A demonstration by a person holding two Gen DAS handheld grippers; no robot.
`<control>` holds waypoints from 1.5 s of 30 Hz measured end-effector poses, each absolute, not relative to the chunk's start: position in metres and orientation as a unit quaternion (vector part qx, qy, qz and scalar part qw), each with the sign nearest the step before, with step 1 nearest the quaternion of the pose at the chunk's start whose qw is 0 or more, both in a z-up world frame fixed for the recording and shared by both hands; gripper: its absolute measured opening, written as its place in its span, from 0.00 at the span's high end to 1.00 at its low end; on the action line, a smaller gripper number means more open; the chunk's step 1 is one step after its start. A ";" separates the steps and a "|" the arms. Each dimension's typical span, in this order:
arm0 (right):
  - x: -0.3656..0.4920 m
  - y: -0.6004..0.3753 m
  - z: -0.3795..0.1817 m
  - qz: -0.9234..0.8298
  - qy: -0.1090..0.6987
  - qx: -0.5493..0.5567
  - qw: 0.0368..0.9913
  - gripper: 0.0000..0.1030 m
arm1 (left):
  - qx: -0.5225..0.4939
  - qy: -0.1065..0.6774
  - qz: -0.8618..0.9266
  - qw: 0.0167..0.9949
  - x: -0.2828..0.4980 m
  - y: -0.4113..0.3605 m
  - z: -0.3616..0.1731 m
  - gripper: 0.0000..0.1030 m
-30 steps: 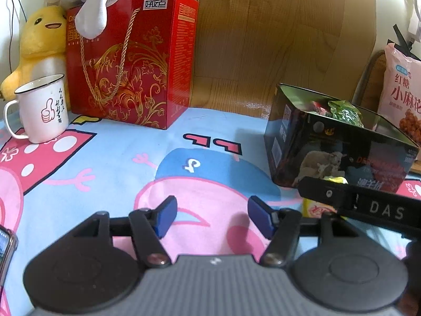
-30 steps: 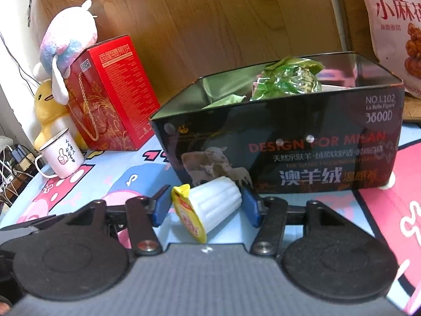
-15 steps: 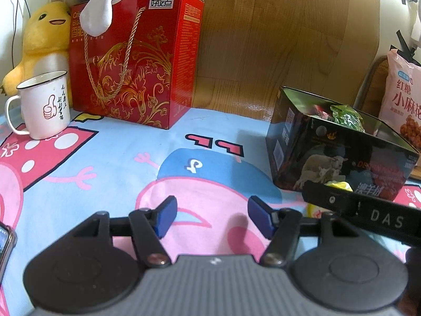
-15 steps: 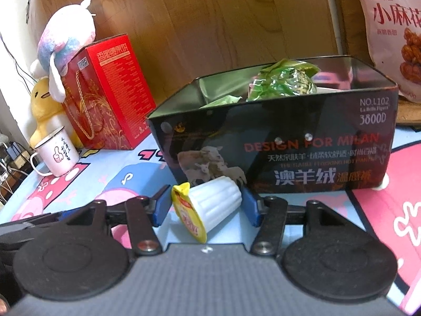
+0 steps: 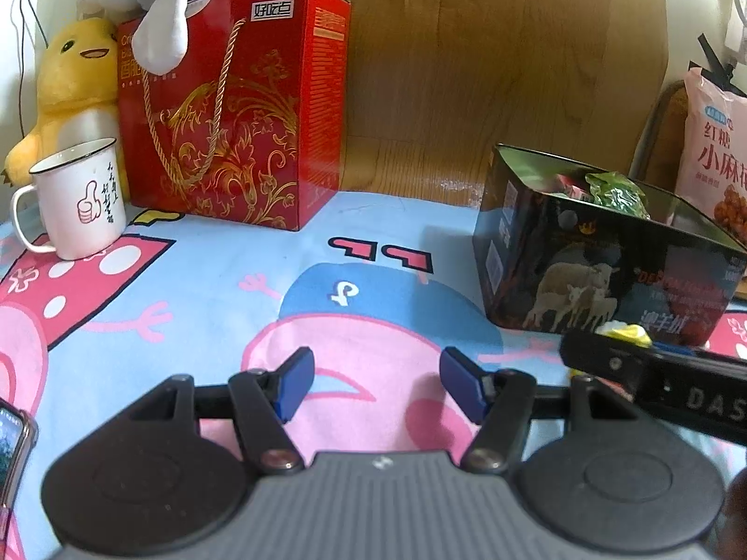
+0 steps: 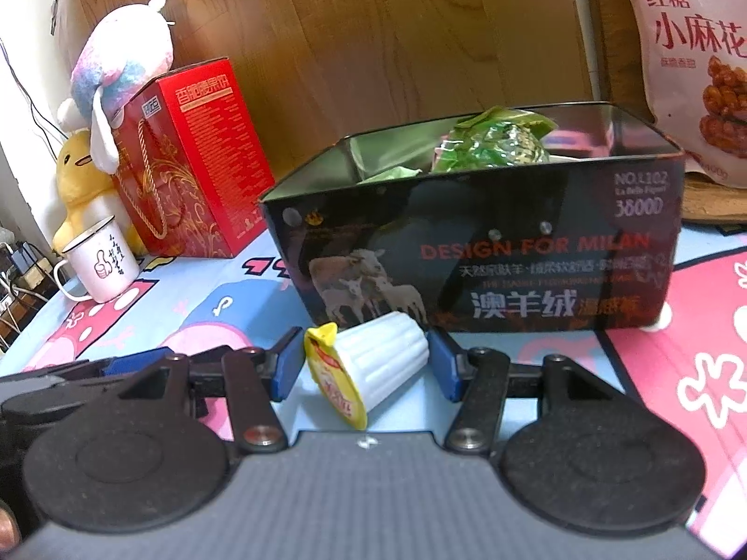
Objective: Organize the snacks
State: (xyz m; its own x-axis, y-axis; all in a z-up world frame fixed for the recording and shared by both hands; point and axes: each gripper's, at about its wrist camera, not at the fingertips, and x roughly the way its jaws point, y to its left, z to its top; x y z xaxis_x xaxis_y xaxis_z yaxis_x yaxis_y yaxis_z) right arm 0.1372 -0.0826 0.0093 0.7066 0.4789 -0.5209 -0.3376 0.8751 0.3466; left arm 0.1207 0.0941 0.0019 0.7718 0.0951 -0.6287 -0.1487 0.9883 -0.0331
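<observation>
the jelly cup (image 6: 373, 368) lies tilted just before the dark box (image 6: 490, 252), yellow lid toward the camera, gripped across its sides by the right gripper (image 6: 359, 364); left gripper (image 5: 376, 385) spread, empty.

- We see a dark box (image 6: 490, 261) with a glossy printed skin that mirrors the room.
- Just in front of the box, the ribbed jelly cup (image 6: 380, 364) looks like matt white plastic under a shiny yellow foil lid.
- Behind the box, the wall panel (image 6: 373, 37) is smooth wood.
- Left of the box, the mug (image 5: 79, 200) looks enamelled, and the red carton (image 5: 233, 107) is glossy card with a twisted cord.
- The printed cloth (image 5: 210, 289) under the box is matt.
</observation>
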 end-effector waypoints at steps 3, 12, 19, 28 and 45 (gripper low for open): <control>0.133 -0.089 0.009 0.221 0.310 0.113 0.918 0.43 | -0.034 0.333 0.066 0.940 0.121 0.093 0.002 0.41; 0.112 -0.114 0.008 0.212 0.304 0.116 0.922 0.43 | -0.017 0.338 0.068 0.938 0.123 0.090 0.002 0.39; 0.084 -0.136 0.008 0.217 0.300 0.115 0.922 0.43 | -0.010 0.338 0.058 0.939 0.122 0.088 0.002 0.39; 0.028 -0.158 0.009 0.264 0.280 0.061 0.921 0.43 | 0.011 0.327 0.028 0.945 0.117 0.079 0.003 0.39; -0.057 -0.193 0.000 0.355 0.252 0.010 0.900 0.42 | -0.018 0.316 -0.045 0.947 0.047 0.041 0.015 0.35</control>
State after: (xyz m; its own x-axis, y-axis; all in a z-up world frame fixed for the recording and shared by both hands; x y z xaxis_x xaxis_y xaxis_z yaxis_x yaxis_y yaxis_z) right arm -0.0573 -0.1925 0.0003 0.6218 0.6438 -0.4460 -0.6333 0.7483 0.1972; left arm 0.0468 0.0414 0.0154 0.7957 -0.0970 -0.5979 0.0748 0.9953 -0.0619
